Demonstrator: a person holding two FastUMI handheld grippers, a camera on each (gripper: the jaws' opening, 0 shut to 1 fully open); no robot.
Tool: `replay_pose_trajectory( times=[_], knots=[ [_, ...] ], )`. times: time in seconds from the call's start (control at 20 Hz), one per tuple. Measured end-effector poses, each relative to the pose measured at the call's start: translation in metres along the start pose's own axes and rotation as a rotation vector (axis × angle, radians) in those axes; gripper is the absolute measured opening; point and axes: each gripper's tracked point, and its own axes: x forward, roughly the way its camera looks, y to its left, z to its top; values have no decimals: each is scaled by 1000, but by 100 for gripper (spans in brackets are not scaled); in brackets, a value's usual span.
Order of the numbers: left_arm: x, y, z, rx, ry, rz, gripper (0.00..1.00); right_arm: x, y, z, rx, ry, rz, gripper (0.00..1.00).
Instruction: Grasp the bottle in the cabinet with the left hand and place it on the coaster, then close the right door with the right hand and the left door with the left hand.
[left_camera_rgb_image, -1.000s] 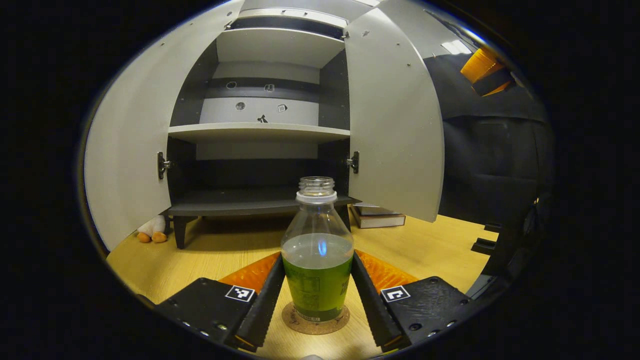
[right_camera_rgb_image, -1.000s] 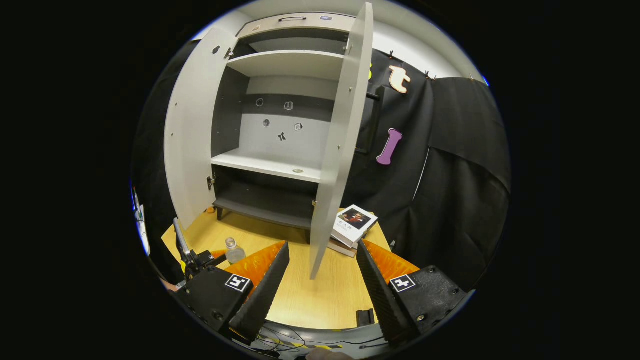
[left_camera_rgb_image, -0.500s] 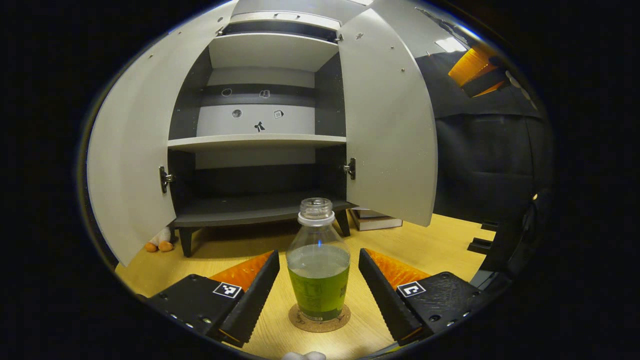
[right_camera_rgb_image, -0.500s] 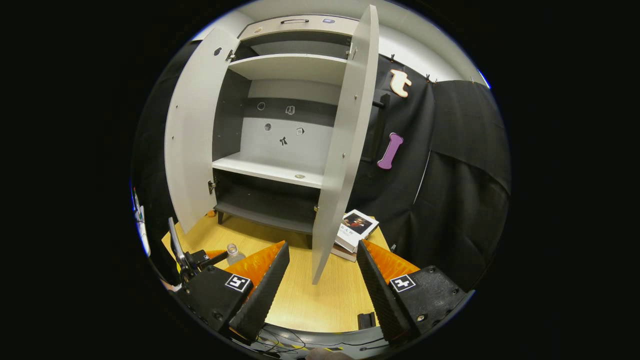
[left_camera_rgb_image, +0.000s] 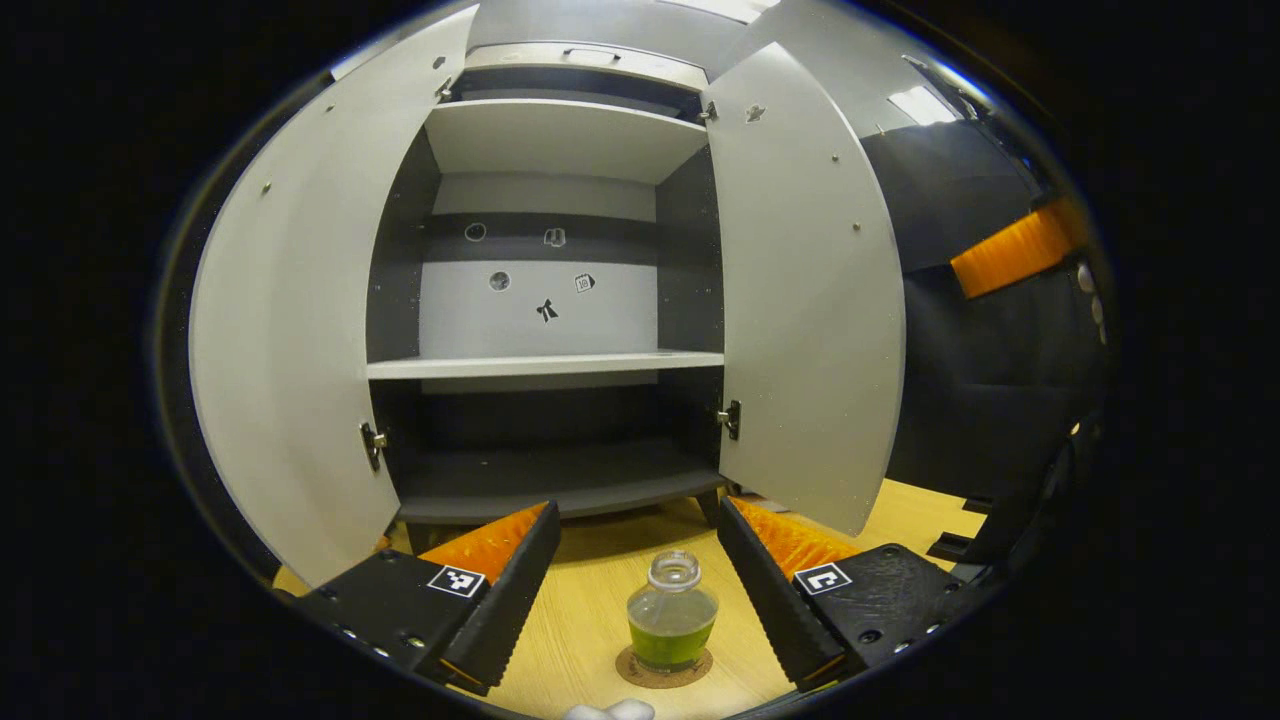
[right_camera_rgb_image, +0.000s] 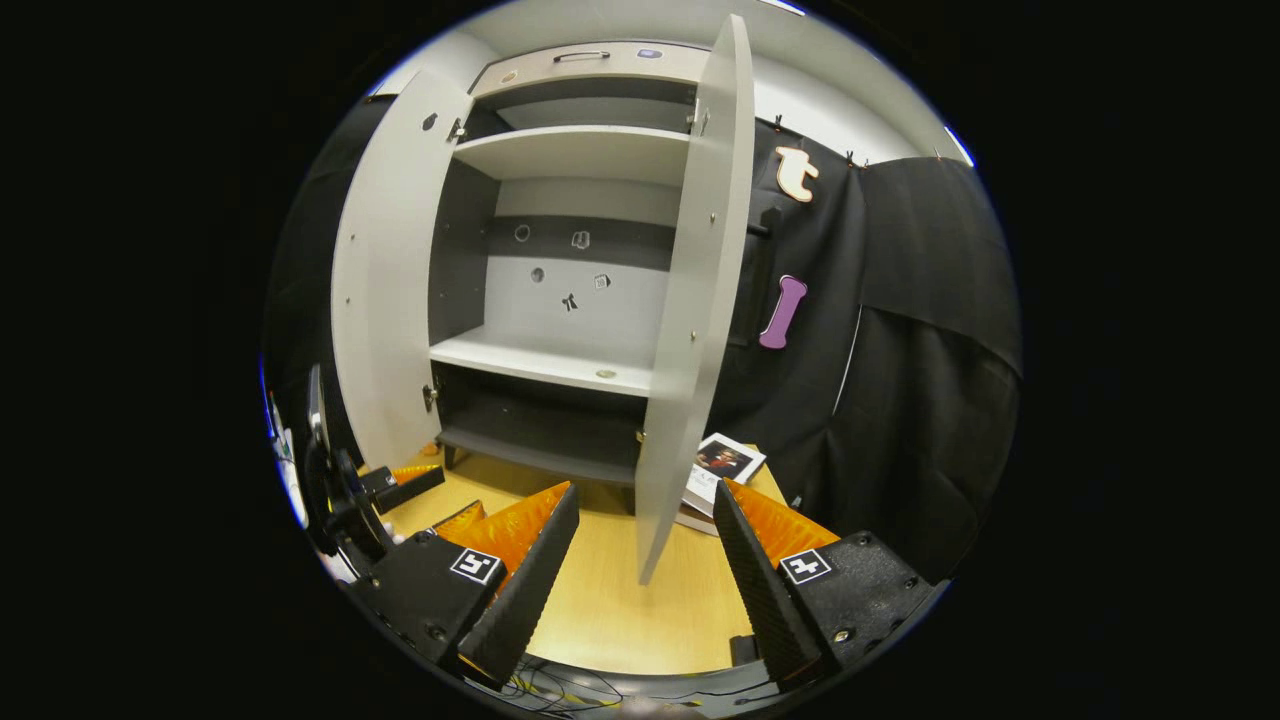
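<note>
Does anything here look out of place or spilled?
Nothing spilled. The bottle stands upright on the coaster with no cap. Both cabinet doors, left and right, hang open, and books lie on the table beside the cabinet.

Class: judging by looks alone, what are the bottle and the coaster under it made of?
Bottle: apparently clear, glossy plastic, since green liquid shows through its walls.
Coaster: probably cork, going by its matte, speckled brown surface and thin round shape.
</note>
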Motion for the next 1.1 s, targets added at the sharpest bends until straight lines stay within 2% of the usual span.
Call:
replay_pose_trajectory(
  times=[0.15, 0.4, 0.75, 0.95, 1.1],
  knots=[
    [-12, 9, 45, -29, -14, 0, 96, -4, 1, 13, 12, -47, 6, 84],
    [-55, 59, 92, -26, -3, 138, 96, -2, -24, 33, 50, -105, -30, 84],
    [-124, 102, 108, -13, 5, 317, 97, 27, -132, 68, 85, -172, -182, 84],
    [-136, 106, 112, -6, 9, 382, 97, 58, -164, 102, 138, -206, -169, 83],
    [-137, 104, 117, -23, 5, 425, 97, 78, -165, 129, 144, -234, -116, 83]
  ],
)
